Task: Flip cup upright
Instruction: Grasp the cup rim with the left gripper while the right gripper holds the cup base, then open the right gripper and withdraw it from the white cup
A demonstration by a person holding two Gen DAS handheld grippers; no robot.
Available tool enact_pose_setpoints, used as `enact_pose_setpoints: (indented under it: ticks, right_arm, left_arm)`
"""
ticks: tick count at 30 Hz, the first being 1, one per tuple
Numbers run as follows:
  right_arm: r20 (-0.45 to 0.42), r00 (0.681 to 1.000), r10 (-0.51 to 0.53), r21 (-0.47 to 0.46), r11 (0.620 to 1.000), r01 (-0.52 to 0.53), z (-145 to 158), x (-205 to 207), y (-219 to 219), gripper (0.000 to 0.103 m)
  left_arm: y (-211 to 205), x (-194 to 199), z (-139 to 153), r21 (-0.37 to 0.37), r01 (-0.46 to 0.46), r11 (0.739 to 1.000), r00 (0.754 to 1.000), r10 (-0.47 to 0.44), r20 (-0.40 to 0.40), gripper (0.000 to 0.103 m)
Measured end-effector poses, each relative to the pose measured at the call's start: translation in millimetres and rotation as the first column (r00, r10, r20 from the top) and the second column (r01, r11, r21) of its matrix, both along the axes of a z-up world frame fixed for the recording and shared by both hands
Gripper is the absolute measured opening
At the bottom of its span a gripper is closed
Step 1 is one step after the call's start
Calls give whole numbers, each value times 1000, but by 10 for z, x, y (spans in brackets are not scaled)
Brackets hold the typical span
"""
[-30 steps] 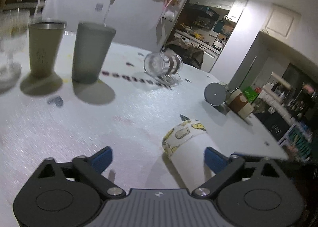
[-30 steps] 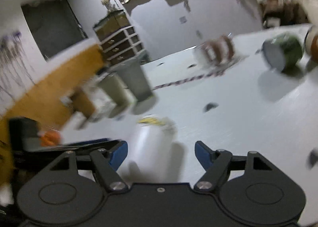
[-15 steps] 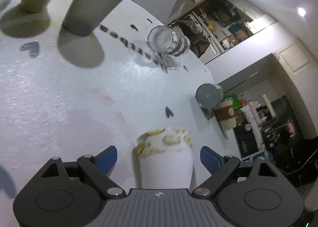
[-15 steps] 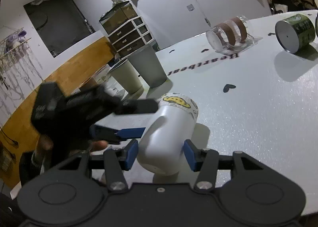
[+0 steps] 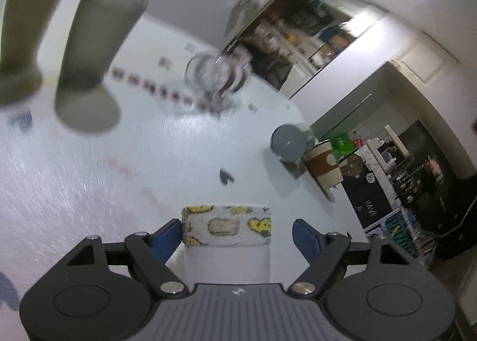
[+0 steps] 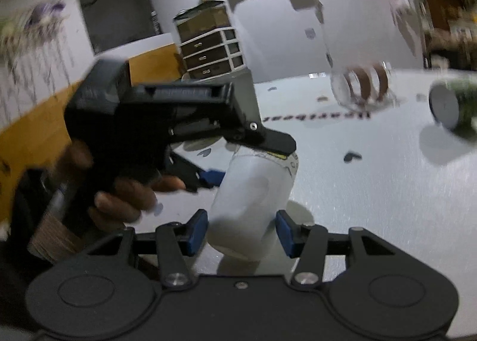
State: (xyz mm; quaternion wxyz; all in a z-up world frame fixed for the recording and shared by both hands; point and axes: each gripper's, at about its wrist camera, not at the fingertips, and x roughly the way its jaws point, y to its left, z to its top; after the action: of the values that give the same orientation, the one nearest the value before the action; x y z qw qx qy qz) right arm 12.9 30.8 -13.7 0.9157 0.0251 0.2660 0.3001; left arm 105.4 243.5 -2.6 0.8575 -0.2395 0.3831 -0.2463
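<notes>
A white paper cup [image 6: 250, 200] with a band of yellow faces near its rim is held off the white table, tilted with the rim away from the right wrist camera. My right gripper [image 6: 241, 232] is shut on its lower body. My left gripper [image 5: 237, 235] straddles the banded rim [image 5: 226, 226]; its left pad touches the cup and a gap shows at the right pad. In the right wrist view the left gripper [image 6: 208, 168] reaches in from the left over the cup.
Two tall tumblers [image 5: 95, 42] stand at the far left. A clear glass [image 5: 217, 75] lies on its side near the printed lettering. A grey-bottomed can [image 5: 287, 144] and a brown-sleeved coffee cup [image 5: 325, 165] are by the right table edge.
The right gripper closed on the cup and lifted it off the table. The left gripper moved in around the cup's rim and narrowed its jaws.
</notes>
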Motion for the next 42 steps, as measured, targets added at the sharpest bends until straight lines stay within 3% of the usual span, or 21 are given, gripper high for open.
enact_pose_setpoints:
  ticks: [4, 9, 16, 21, 25, 29, 33, 37, 42]
  right_arm:
    - [79, 997, 22, -95, 995, -15, -7, -116, 150, 51]
    - [118, 993, 26, -141, 990, -9, -38, -154, 222, 50]
    - [155, 987, 43, -203, 979, -11, -76, -225, 281, 50]
    - [171, 985, 35, -229, 973, 5, -120, -229, 313, 49]
    - [155, 988, -1, -209, 977, 34, -179, -100, 326, 47]
    - [157, 986, -58, -162, 983, 84, -212, 124, 342, 45]
    - [168, 975, -143, -121, 979, 165, -170, 249, 310, 55]
    - [186, 969, -165, -94, 978, 184, -118, 194, 227, 61]
    - [180, 963, -202, -73, 973, 218, -127, 175, 100, 62]
  left_arm:
    - [-111, -328, 153, 148, -2, 989, 987, -22, 161, 81]
    - [-212, -576, 212, 273, -37, 961, 957, -44, 286, 66]
    - [-230, -631, 229, 295, -40, 955, 946, -59, 320, 64]
    - [-303, -759, 226, 360, -32, 932, 914, -119, 388, 64]
    - [-318, -709, 208, 385, -61, 921, 900, -117, 420, 63]
    - [-284, -475, 235, 383, -118, 916, 886, -78, 458, 63]
    - [-228, -146, 309, 387, -232, 892, 853, -5, 522, 63]
    - [-90, 102, 361, 360, -309, 880, 838, 73, 542, 63]
    - [301, 117, 400, 344, -431, 834, 808, 188, 558, 63]
